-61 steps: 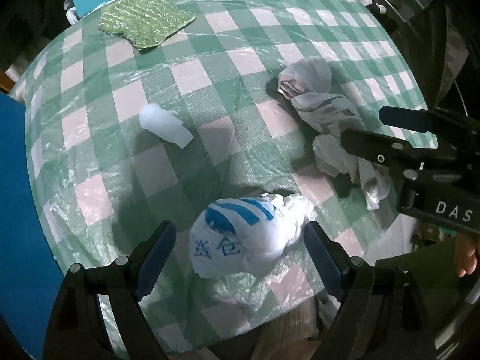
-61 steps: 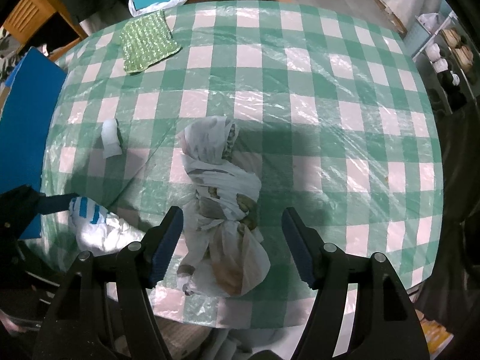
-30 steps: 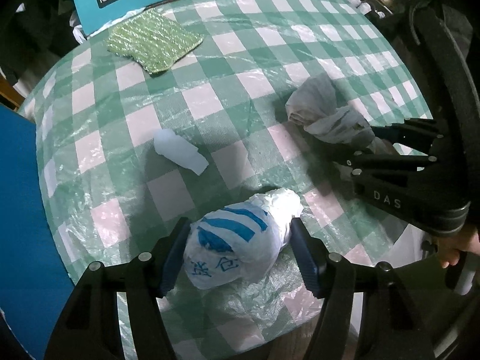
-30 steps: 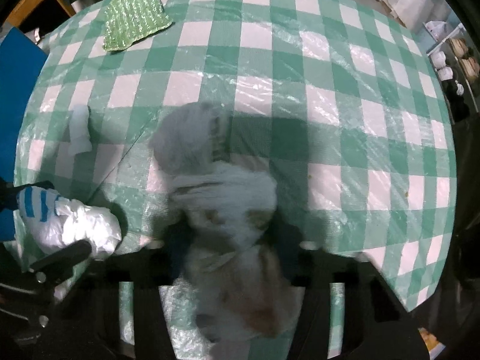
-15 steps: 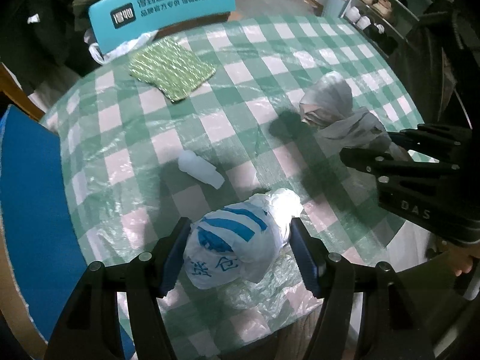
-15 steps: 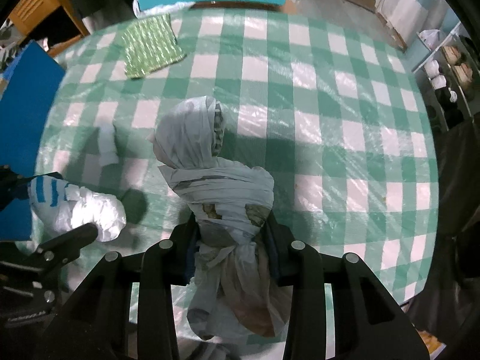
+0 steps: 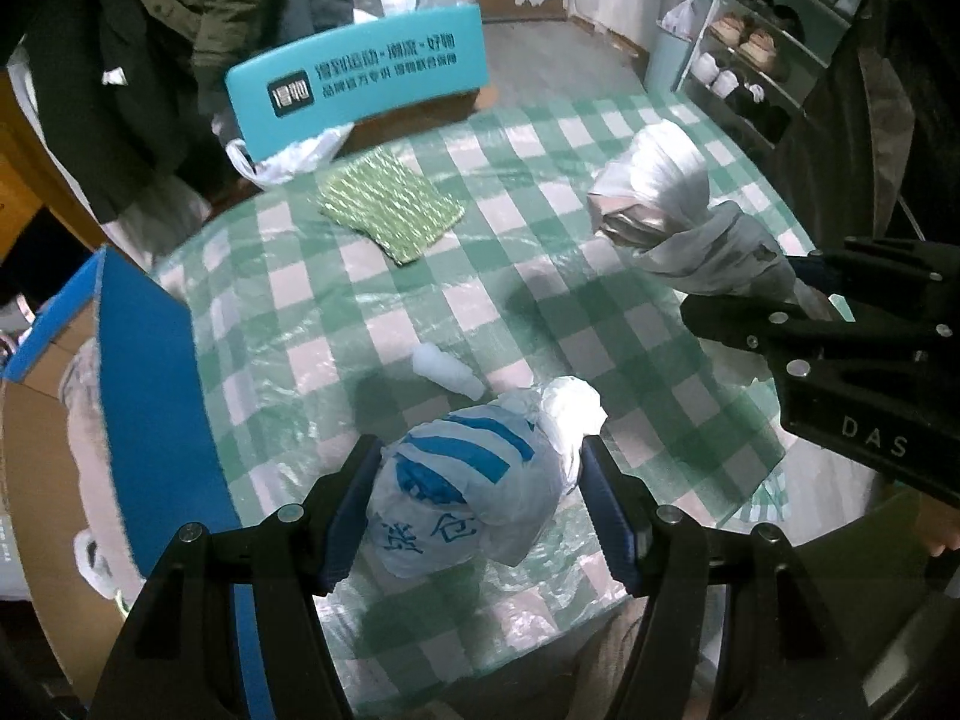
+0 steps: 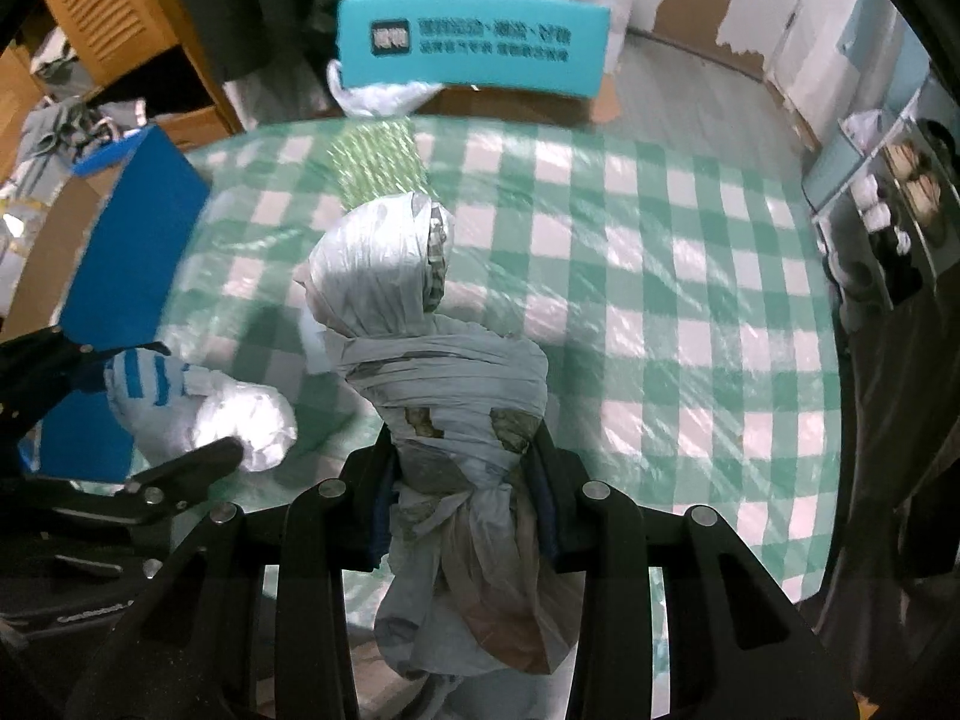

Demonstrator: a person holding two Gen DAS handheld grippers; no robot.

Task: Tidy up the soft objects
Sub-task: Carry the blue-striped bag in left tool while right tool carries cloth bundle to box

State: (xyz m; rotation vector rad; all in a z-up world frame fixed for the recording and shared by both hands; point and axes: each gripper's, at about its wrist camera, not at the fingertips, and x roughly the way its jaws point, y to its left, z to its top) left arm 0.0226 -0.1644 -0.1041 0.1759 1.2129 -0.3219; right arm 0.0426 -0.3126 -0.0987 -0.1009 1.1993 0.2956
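Observation:
A white plastic bag bundle with blue stripes (image 7: 468, 492) hangs above the green-checked table (image 7: 540, 276), and my left gripper (image 7: 480, 510) is shut on it. The same bundle (image 8: 198, 408) shows at the left of the right wrist view. A grey knotted bag bundle (image 8: 444, 372) is lifted off the table, with my right gripper (image 8: 462, 498) shut on its narrow middle; the bundle (image 7: 678, 222) appears at the right of the left wrist view. A small white roll (image 7: 447, 369) lies on the table. A green woven cloth (image 7: 393, 210) lies flat near the far edge.
A teal chair back (image 7: 360, 90) with a white bag stands behind the table. A blue-edged cardboard box (image 7: 144, 360) sits left of the table. Shelves with shoes (image 7: 762, 42) stand at the back right. Dark jackets (image 7: 120, 60) hang at the far left.
Both grippers have risen with their bundles, so the table looks farther off. The right jaws went from wide apart two seconds ago to clamped on the grey bundle.

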